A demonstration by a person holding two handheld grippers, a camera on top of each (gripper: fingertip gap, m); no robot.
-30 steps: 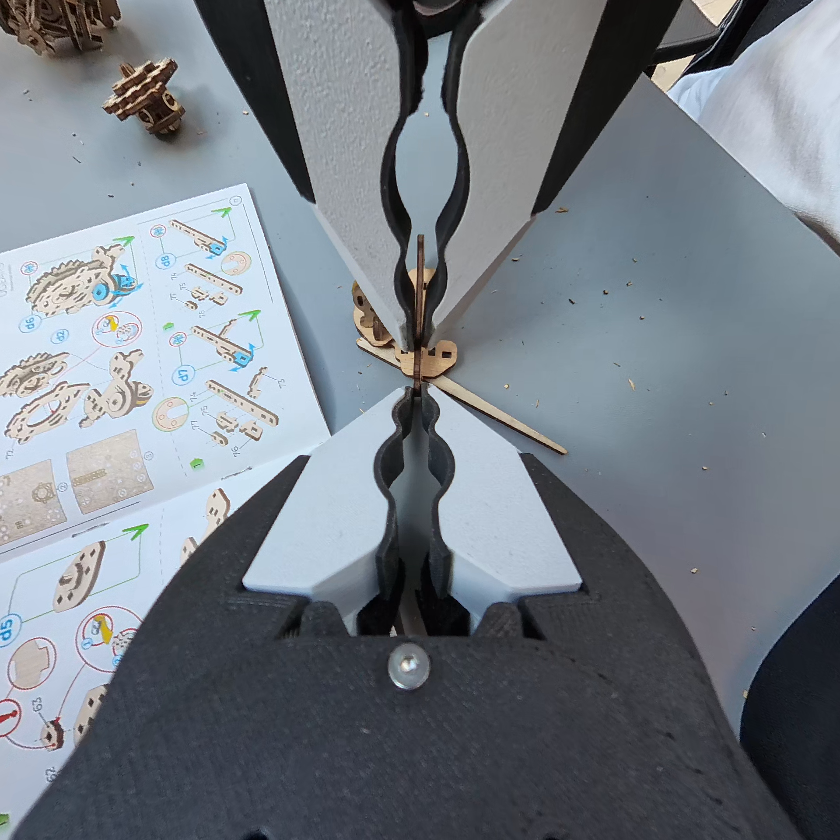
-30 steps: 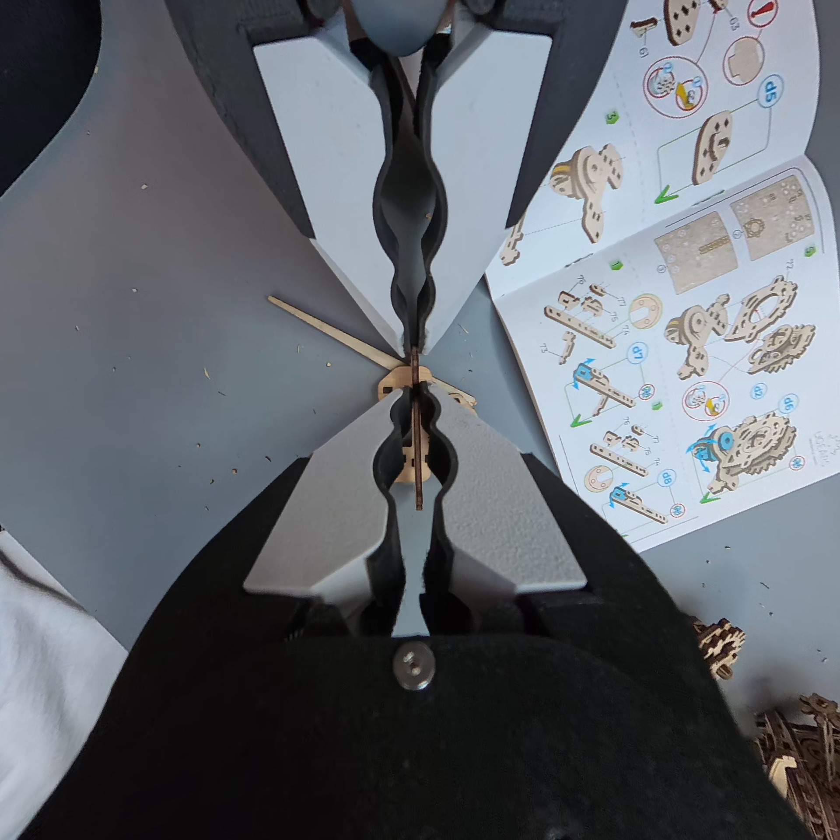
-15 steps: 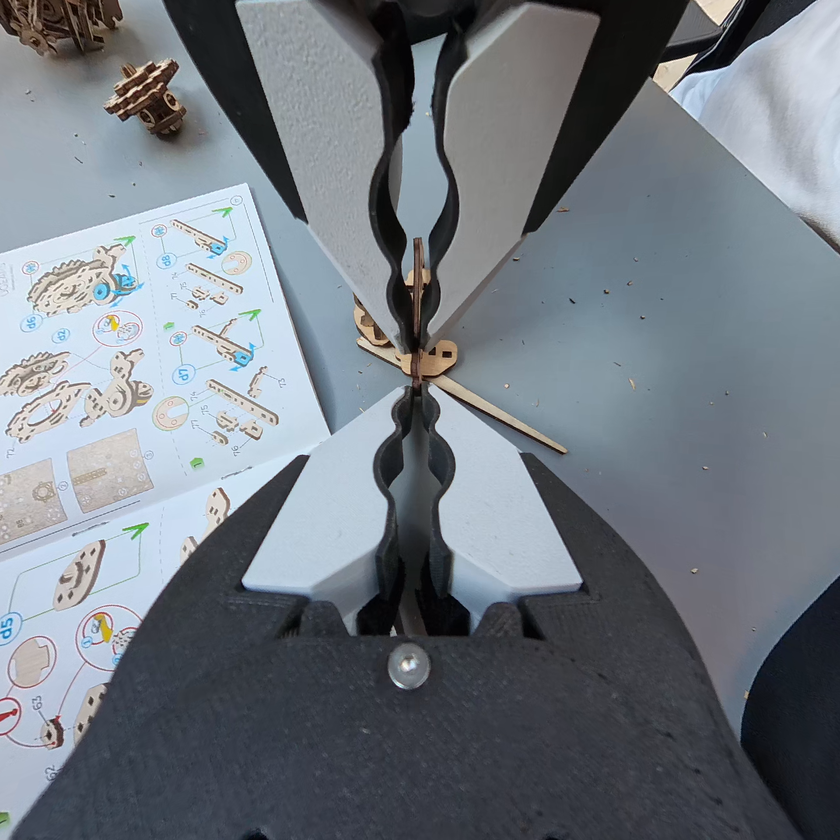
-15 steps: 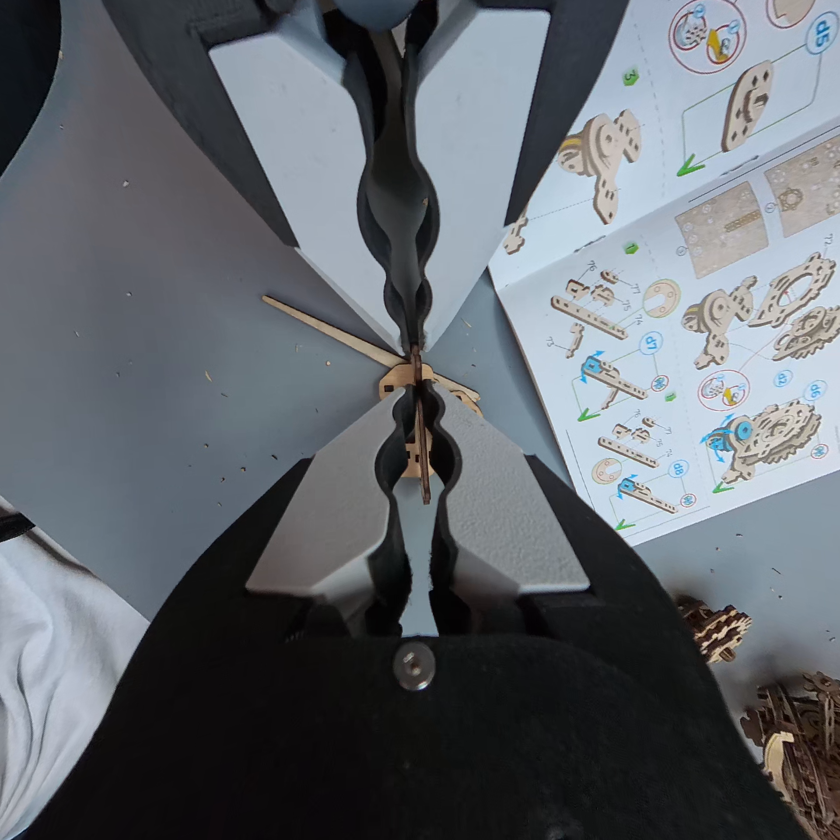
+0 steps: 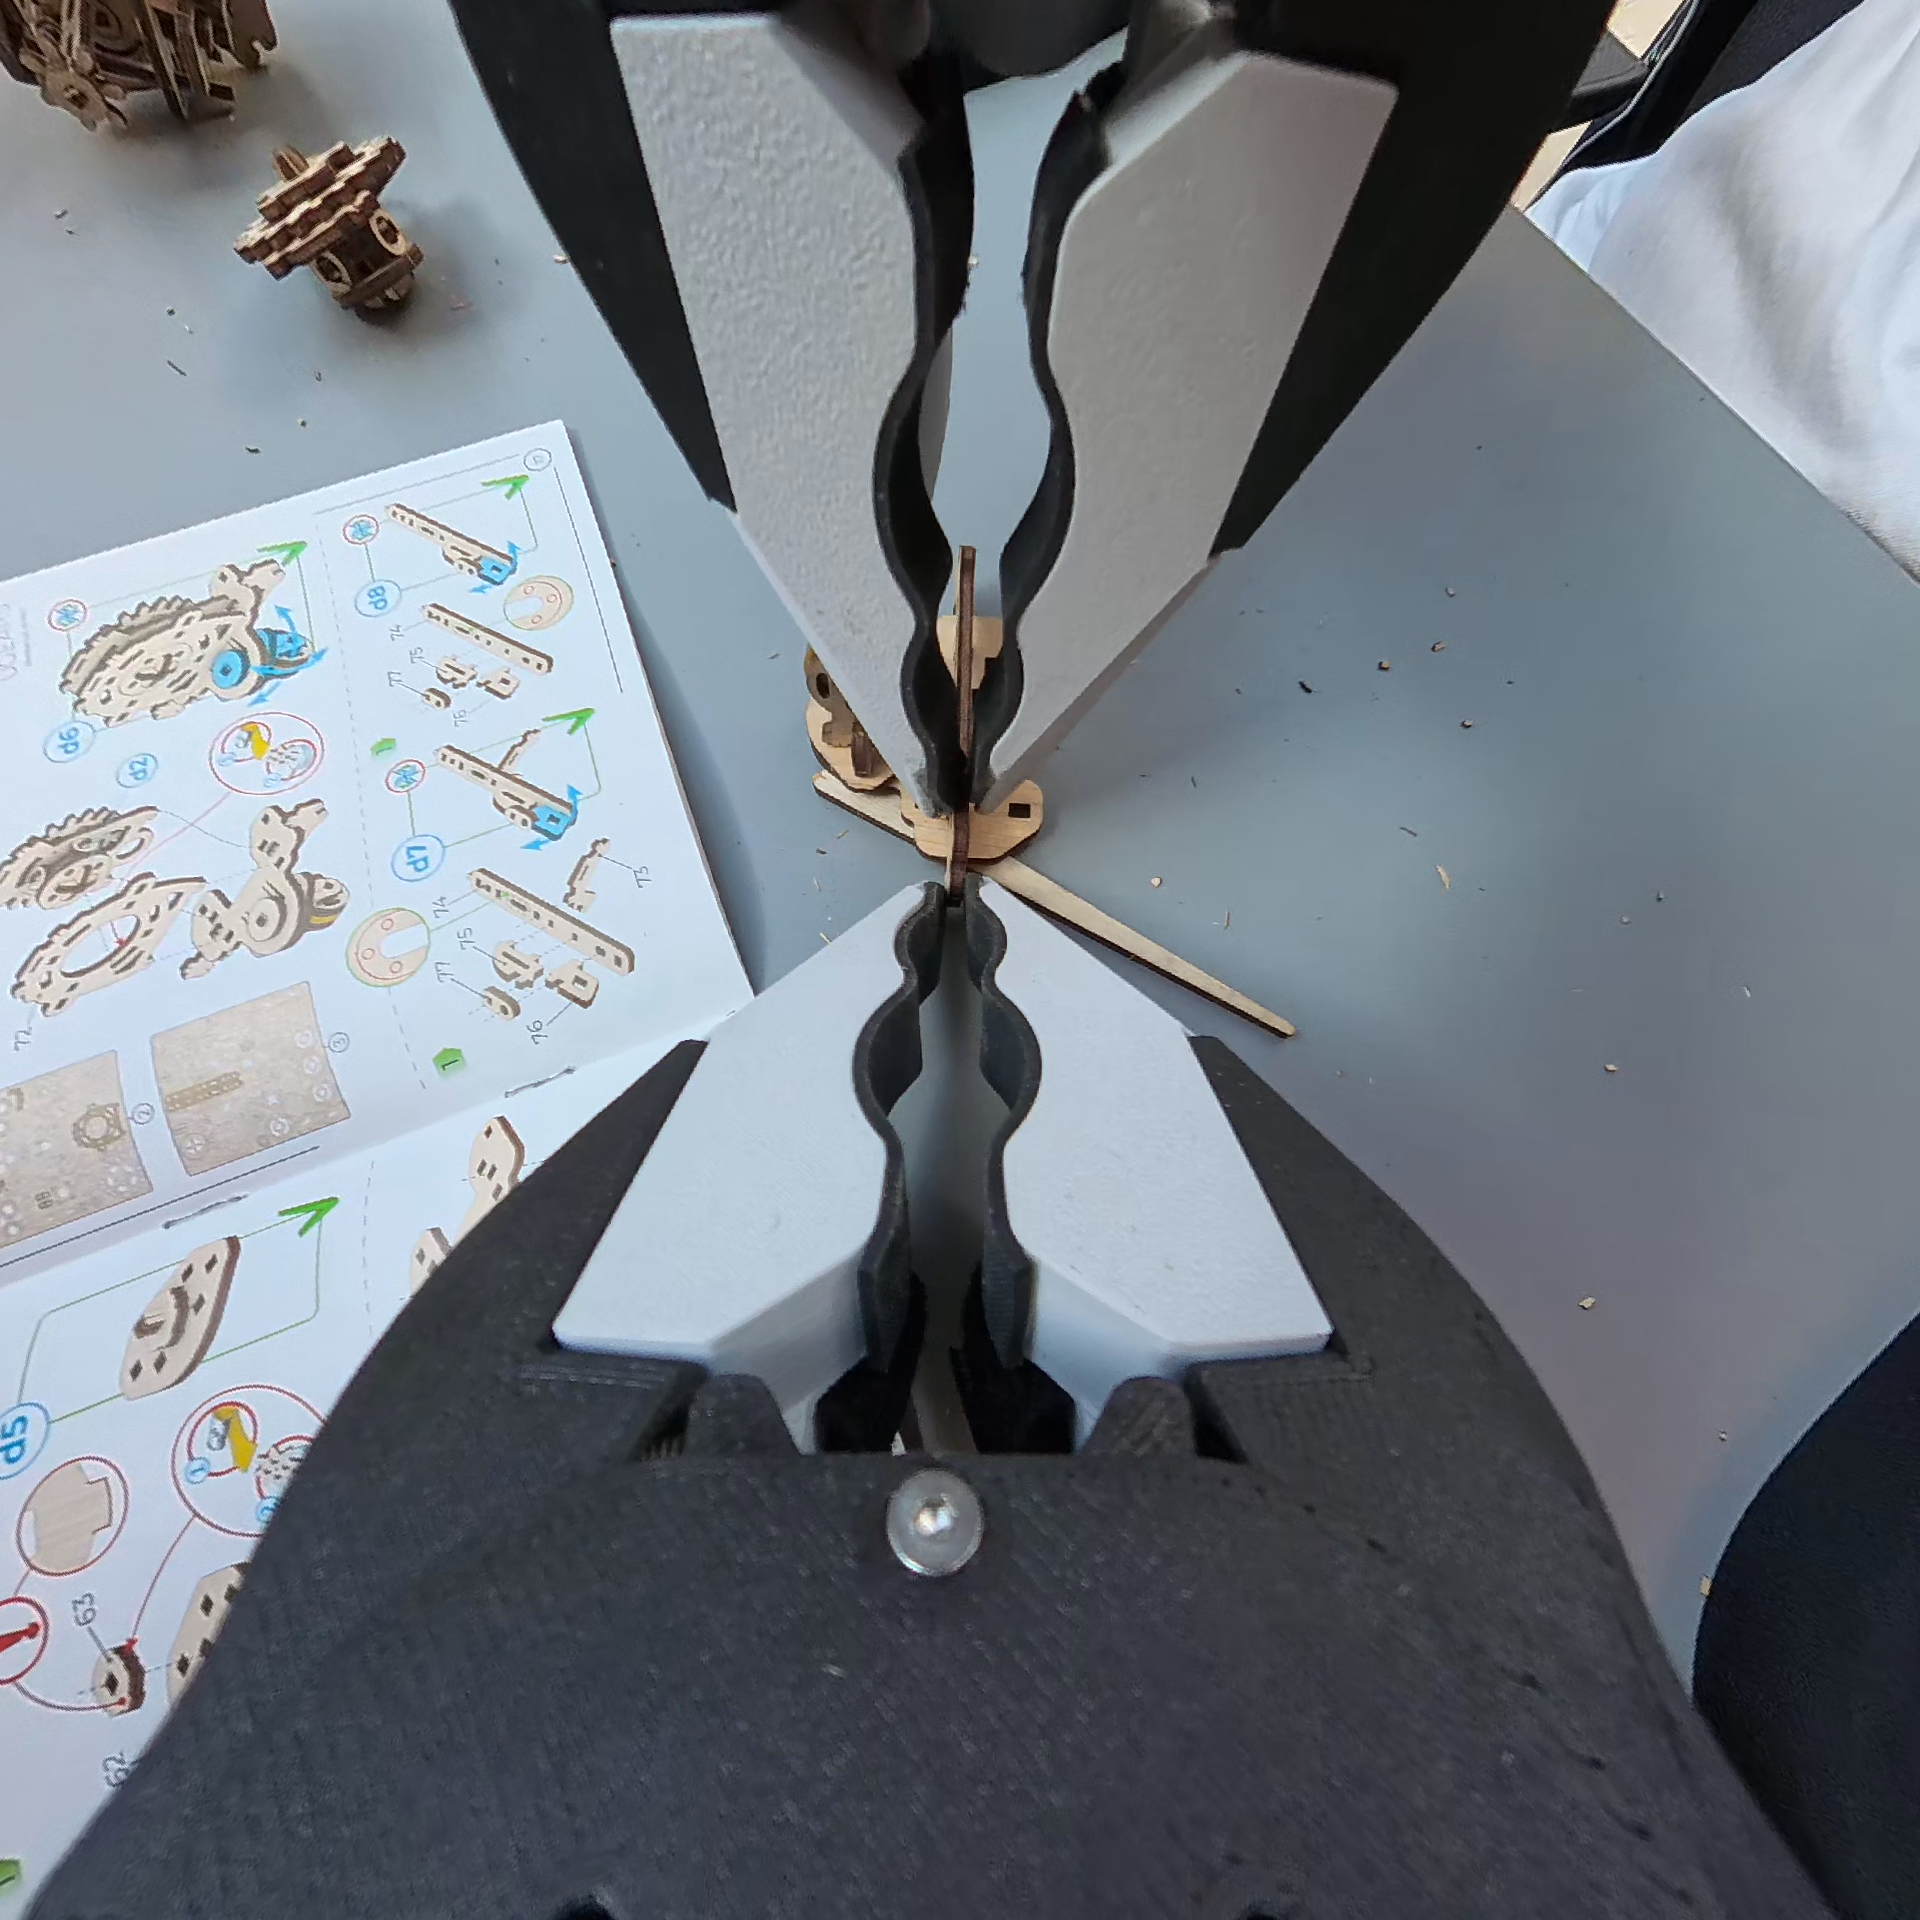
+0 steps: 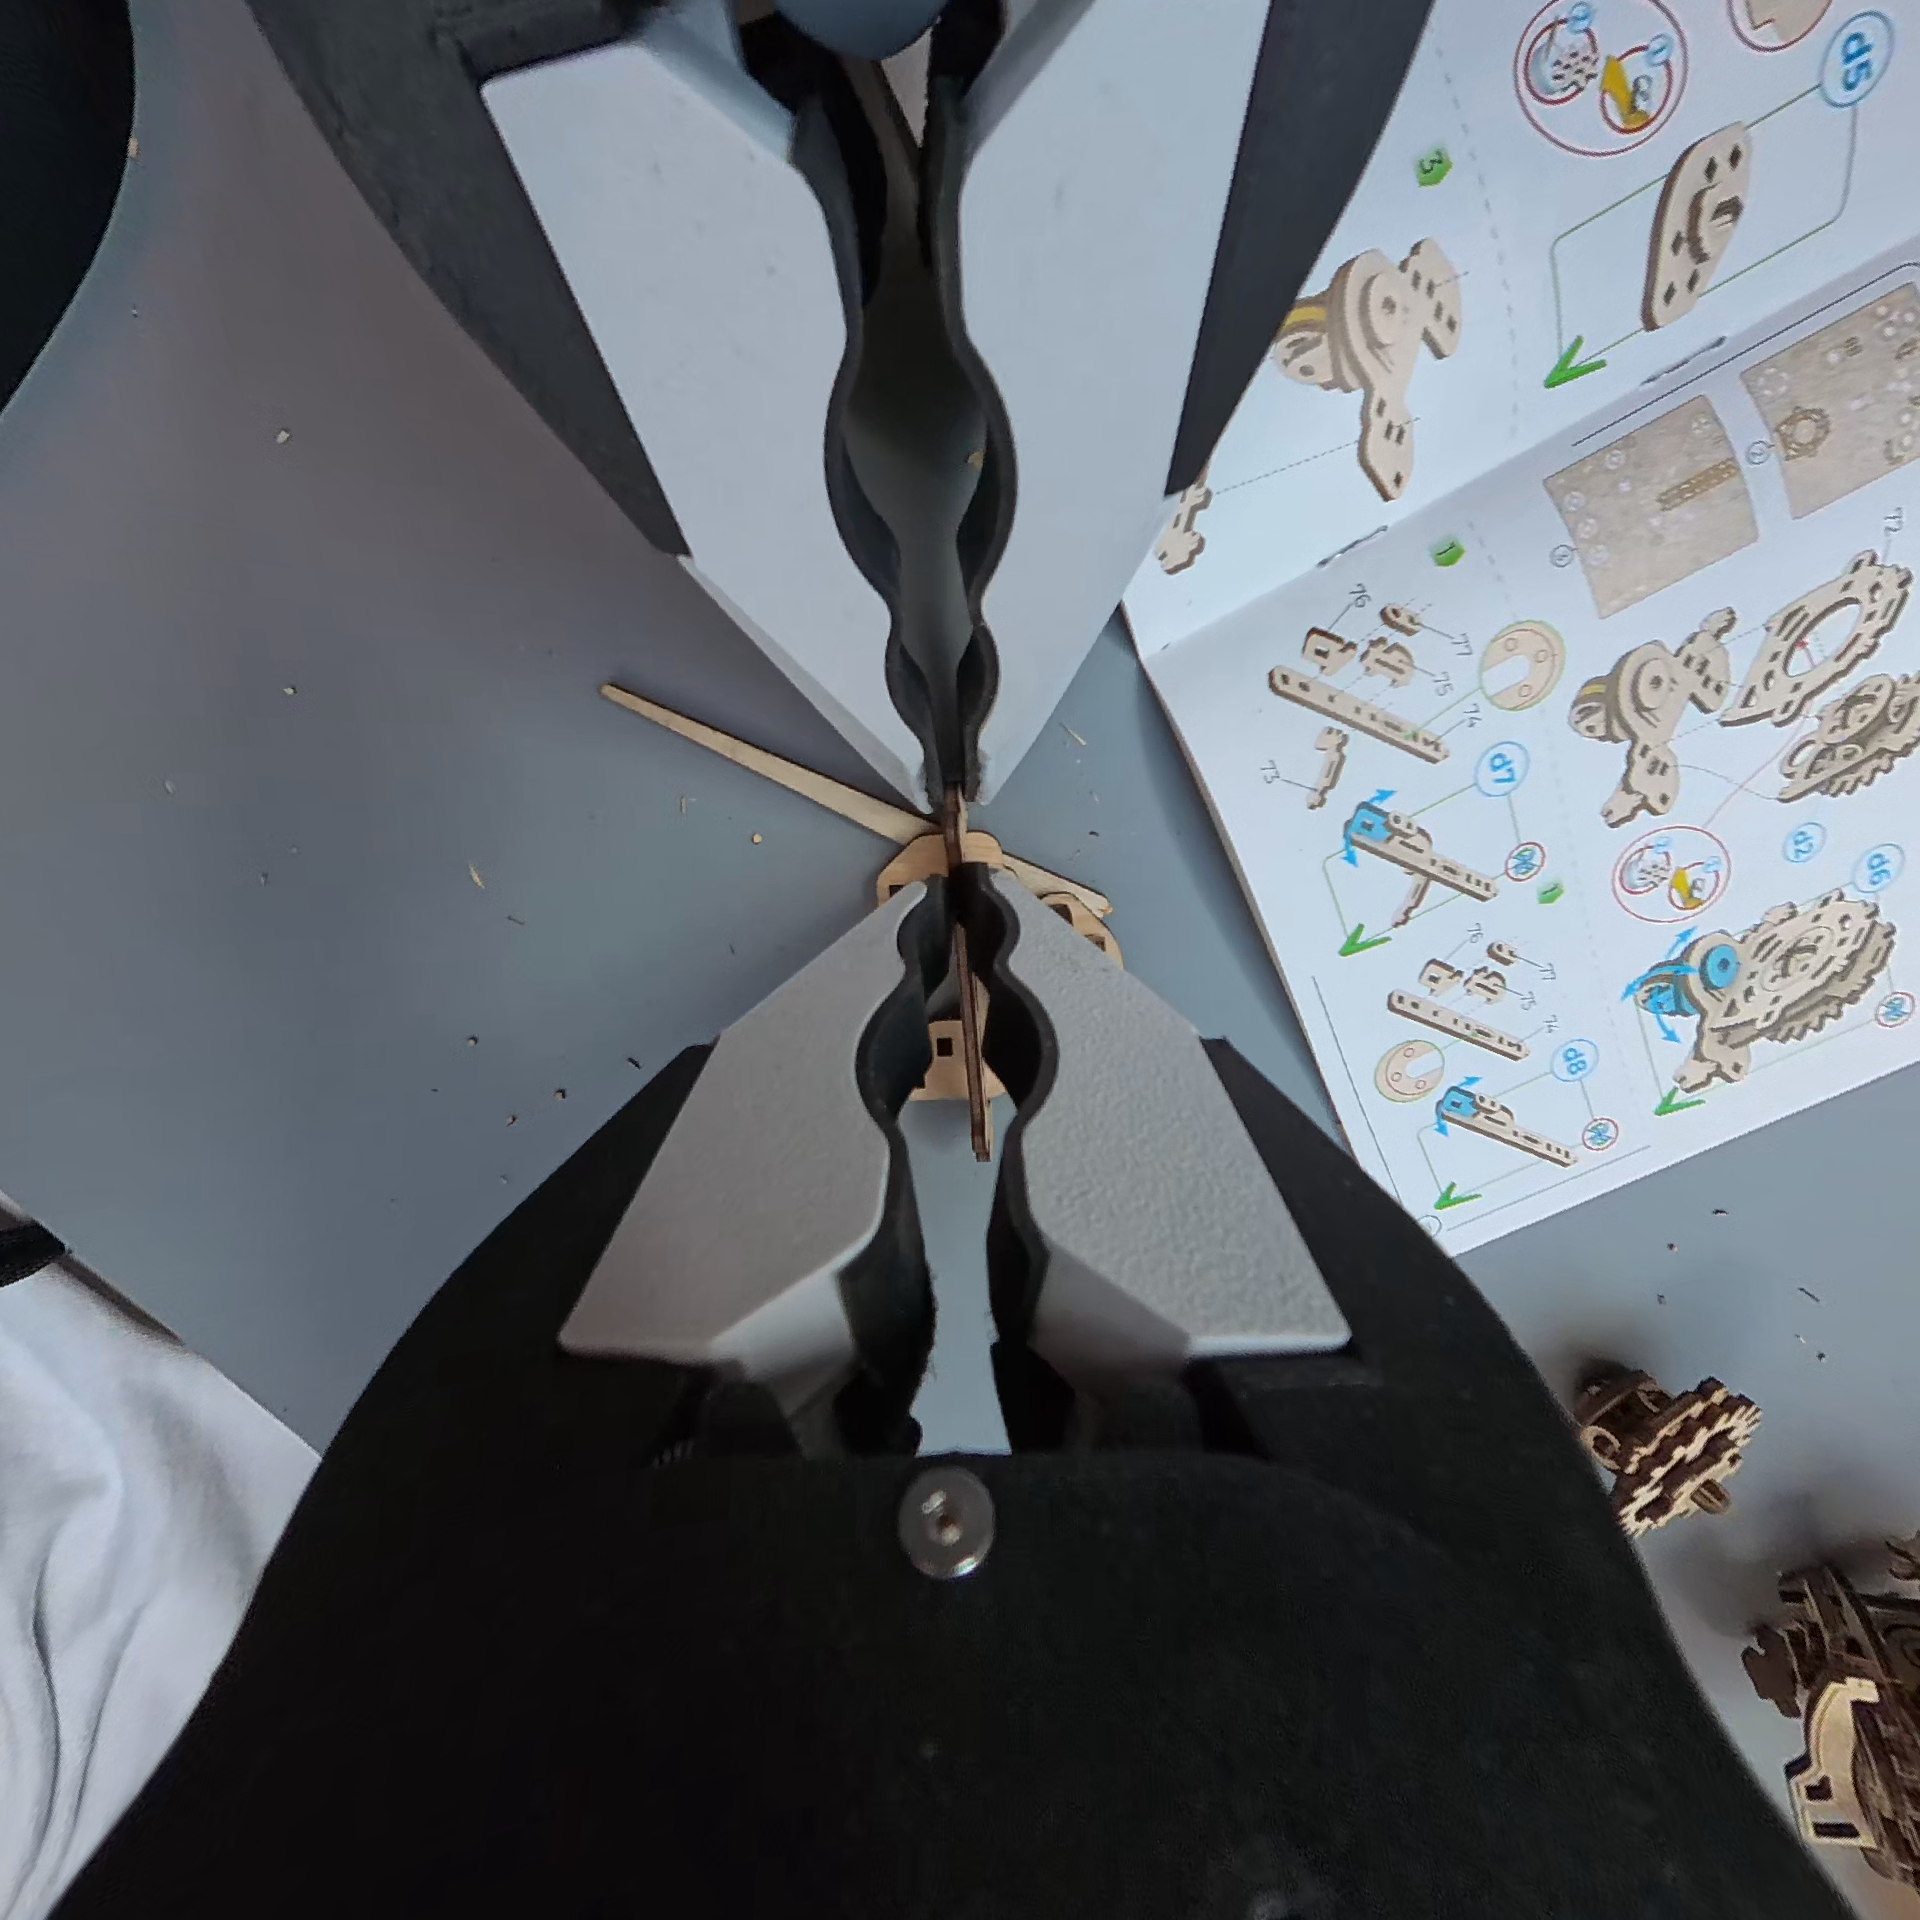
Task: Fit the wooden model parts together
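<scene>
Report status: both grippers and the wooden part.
Left gripper and right gripper tip to tip, both shut on thin wooden part, held edge-on. Loose wooden pieces and stick on table underneath.

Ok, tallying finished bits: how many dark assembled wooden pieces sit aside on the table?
2: a small gear cluster past the instruction sheet, and a larger assembly beyond it, partly cropped. More may be hidden.
</scene>
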